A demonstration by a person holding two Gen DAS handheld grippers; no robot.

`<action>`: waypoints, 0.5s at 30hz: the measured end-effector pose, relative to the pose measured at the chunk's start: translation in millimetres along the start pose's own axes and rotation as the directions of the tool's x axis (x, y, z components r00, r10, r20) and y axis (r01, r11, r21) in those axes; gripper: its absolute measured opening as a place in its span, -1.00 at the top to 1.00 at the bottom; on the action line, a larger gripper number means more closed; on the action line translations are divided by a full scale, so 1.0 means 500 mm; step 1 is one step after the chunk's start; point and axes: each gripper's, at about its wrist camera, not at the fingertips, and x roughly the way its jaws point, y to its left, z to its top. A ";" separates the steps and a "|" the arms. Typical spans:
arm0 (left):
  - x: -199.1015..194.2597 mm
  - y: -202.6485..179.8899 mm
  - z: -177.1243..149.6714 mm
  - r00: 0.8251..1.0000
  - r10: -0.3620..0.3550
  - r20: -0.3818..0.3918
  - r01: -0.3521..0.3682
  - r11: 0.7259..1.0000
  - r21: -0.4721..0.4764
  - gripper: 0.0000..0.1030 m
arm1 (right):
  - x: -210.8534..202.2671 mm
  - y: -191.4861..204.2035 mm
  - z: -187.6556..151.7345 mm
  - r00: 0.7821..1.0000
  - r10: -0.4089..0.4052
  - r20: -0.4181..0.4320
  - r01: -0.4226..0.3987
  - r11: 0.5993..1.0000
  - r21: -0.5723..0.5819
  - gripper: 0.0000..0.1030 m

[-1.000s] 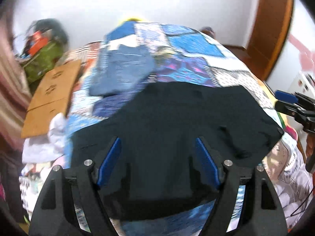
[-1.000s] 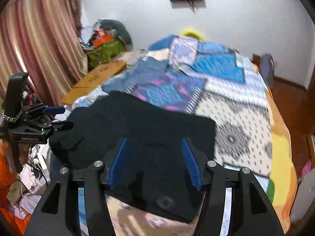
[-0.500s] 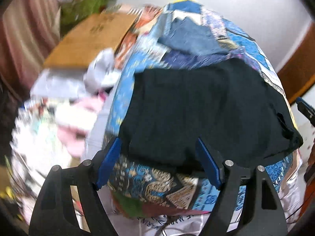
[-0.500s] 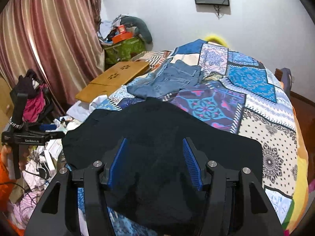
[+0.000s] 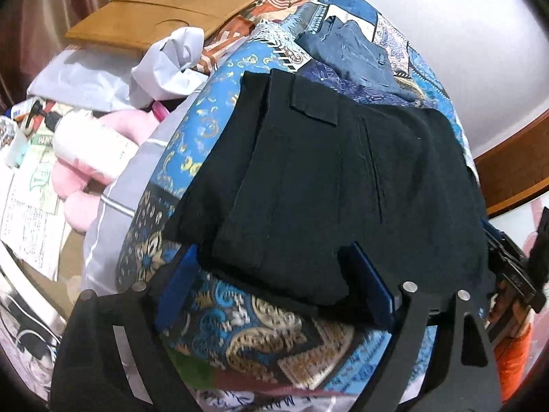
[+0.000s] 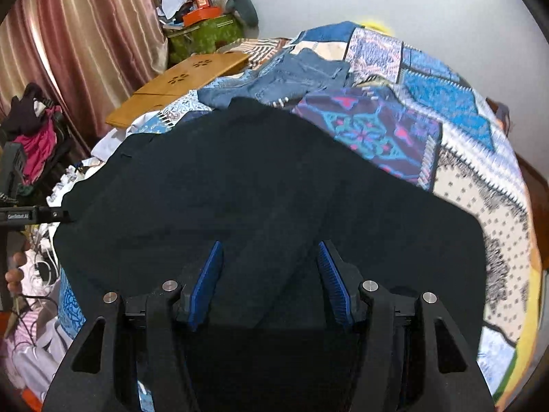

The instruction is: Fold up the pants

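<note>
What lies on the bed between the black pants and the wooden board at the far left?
In the left wrist view, bare patterned quilt and a crumpled white cloth separate the black pants from the wooden board.

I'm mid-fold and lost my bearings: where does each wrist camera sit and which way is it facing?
Left wrist: on the left gripper, at the bed's near left corner, looking across the black pants toward the wooden board; open jaws show.
Right wrist: on the right gripper, low over the pants, facing the far wall; open jaws show.
Shared: pants, jeans, quilt, board; each sees the other gripper at its edge.
</note>
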 end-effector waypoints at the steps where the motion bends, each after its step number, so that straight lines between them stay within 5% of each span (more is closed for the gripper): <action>1: 0.001 0.002 0.003 1.000 0.002 0.003 -0.002 1.000 0.003 -0.70 | 0.000 0.000 -0.001 1.000 0.004 0.002 -0.004 1.000 -0.001 -0.05; 3: 0.009 0.000 0.015 1.000 0.011 0.020 -0.011 1.000 0.003 -0.67 | 0.000 0.001 0.000 1.000 0.013 -0.001 -0.013 1.000 -0.001 -0.05; 6: 0.022 -0.005 0.031 0.998 0.044 0.042 -0.044 0.999 0.017 -0.37 | 0.000 0.001 -0.002 1.000 0.020 0.002 -0.020 1.000 -0.002 -0.05; 8: 0.022 -0.011 0.035 0.992 0.103 0.071 -0.105 0.994 0.031 0.22 | -0.002 0.001 -0.004 1.000 0.025 0.005 -0.025 1.000 0.001 -0.06; 15: -0.009 -0.030 0.038 0.972 0.169 0.162 -0.189 0.975 0.118 0.54 | -0.001 -0.002 -0.001 0.999 0.031 0.007 -0.032 0.999 0.010 -0.06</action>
